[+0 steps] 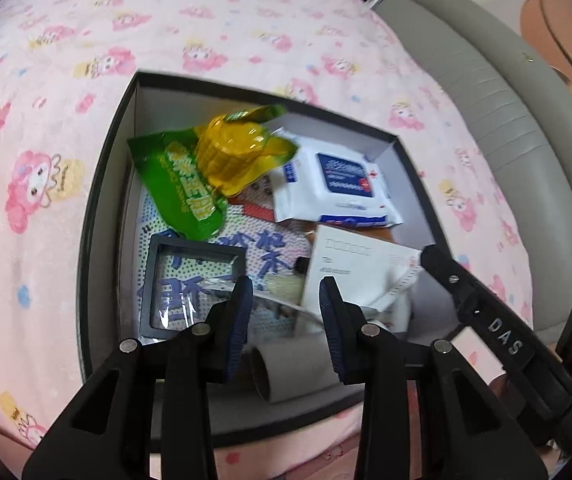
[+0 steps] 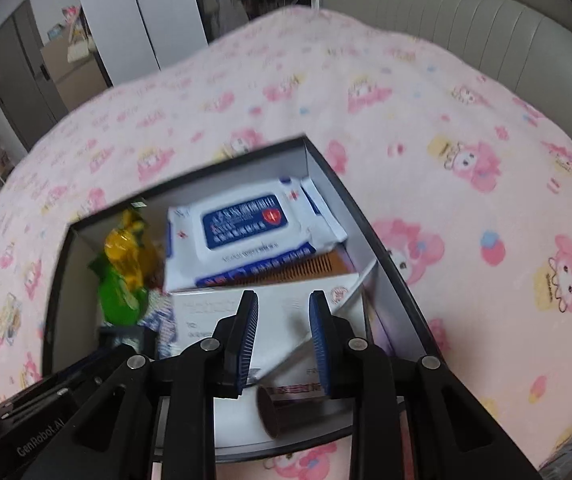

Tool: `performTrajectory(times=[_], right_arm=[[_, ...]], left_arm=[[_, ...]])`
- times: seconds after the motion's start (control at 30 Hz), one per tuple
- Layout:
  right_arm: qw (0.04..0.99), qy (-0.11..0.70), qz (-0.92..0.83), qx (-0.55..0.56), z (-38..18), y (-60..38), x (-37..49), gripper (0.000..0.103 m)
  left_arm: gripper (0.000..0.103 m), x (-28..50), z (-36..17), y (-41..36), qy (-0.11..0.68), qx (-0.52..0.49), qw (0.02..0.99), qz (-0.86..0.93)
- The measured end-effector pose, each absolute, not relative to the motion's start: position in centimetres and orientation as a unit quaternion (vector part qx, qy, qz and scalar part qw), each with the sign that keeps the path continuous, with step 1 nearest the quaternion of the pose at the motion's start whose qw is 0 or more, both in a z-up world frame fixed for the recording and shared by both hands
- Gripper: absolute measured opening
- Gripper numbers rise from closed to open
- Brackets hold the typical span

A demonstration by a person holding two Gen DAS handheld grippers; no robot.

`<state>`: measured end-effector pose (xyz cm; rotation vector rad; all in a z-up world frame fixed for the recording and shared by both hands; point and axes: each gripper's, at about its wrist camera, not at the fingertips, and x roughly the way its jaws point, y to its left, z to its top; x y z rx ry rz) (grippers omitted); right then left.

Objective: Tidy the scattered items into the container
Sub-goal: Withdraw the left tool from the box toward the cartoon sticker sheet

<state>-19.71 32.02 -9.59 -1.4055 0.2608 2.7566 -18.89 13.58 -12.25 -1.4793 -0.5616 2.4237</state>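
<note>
Left wrist view – "DAS" on right hand-held gripper (image 1: pixel 502 336) – right view "GenRobot.AI"

A bed covered by a pink cartoon-print blanket (image 1: pixel 245 32) carries everything. A black box (image 1: pixel 97 200) sits directly on it, with the grey padded headboard (image 1: pixel 486 92) at two o'clock.

left gripper (image 1: pixel 286 292): black plastic frame, blue ribbed pads, silver round screws
right gripper (image 2: pixel 283 308): same black frame, blue ribbed pads, silver screws
markings: white "DAS", "GenRobot.AI" on black bodies
</note>
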Motion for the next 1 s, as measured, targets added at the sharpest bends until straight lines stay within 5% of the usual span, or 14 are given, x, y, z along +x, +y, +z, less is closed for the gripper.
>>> performTrajectory(times=[0.73, 1.0], right_arm=[[-0.059, 0.079, 0.904, -0.416, -7.8, 23.9, -11.7, 0.023], [-0.106, 0.042, 0.906, -0.409, -7.1, 18.1, -9.5, 0.023]], left_arm=[[0.034, -10.4, -7.2, 9.1, -0.083, -0.473, 0.084, 0.873], [0.034, -7.4, -7.0, 3.4, -0.097, -0.469, 0.055, 0.876]])
